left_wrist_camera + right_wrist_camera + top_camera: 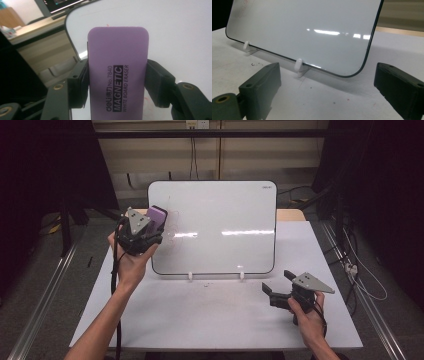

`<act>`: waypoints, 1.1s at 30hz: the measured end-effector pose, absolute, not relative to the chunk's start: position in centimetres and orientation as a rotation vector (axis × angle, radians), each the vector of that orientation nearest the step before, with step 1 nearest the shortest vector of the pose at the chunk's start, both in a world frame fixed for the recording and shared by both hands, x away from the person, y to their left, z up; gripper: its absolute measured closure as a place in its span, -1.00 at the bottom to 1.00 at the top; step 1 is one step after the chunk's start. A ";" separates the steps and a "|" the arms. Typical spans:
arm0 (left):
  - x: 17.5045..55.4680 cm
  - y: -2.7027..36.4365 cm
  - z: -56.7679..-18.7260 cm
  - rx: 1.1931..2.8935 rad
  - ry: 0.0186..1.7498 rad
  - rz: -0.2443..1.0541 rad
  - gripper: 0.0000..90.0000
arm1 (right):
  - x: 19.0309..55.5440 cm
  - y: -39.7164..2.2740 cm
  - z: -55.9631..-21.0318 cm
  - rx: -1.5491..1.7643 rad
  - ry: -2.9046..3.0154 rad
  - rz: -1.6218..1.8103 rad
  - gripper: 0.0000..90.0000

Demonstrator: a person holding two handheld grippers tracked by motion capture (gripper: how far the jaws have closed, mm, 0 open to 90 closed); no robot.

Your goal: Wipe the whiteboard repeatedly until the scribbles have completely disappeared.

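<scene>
- The left gripper [141,234] squeezes a purple eraser [156,216] between its jaws and holds it up at the top left part of the whiteboard [220,227].
- Faint red marks are on the board near the eraser, so I think some wiping is left. Most of the board looks clean.
- The right gripper [281,287] has its jaws wide apart with nothing in them. It rests low on the table [210,320].
- The eraser [117,75] says "deli No.7840 MAGNETIC WHITE BOARD ERASER". The board's top corner has a tiny logo, too small to read.
</scene>
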State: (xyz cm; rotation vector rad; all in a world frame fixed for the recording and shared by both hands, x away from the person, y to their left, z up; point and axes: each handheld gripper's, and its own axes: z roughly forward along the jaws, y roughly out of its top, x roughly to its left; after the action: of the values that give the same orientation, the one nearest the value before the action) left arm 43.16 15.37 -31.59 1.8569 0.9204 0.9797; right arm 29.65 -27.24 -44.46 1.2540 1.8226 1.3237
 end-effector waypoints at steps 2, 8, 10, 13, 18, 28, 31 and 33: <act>43.6 15.3 -31.1 1.861 0.924 0.986 -0.08 | 29.6 -27.2 -44.5 1.258 1.821 1.326 -0.84; 45.3 15.0 -29.7 1.852 0.940 0.994 -0.08 | 29.7 -27.4 -44.5 1.258 1.826 1.325 -0.84; 45.9 14.7 -29.6 1.849 0.956 0.989 -0.08 | 29.7 -27.4 -44.5 1.263 1.821 1.330 -0.84; 46.9 14.1 -29.8 1.882 0.970 0.997 -0.08 | 29.7 -27.4 -44.5 1.262 1.824 1.331 -0.85; 48.3 13.0 -29.8 1.947 0.974 1.069 -0.08 | 29.7 -27.3 -44.6 1.258 1.833 1.331 -0.85; 49.7 11.9 -30.4 1.996 0.990 1.139 -0.08 | 29.7 -27.2 -44.6 1.258 1.837 1.328 -0.85; 49.9 11.7 -30.7 2.001 0.990 1.148 -0.08 | 29.8 -27.2 -44.7 1.257 1.842 1.332 -0.85; 49.9 11.5 -30.9 2.011 0.984 1.160 -0.08 | 29.8 -27.2 -44.7 1.257 1.842 1.330 -0.85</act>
State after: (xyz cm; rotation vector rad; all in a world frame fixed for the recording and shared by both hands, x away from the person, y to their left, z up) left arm 49.89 11.48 -30.87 2.0114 0.9844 1.1597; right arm 29.75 -27.18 -44.66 1.2566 1.8416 1.3296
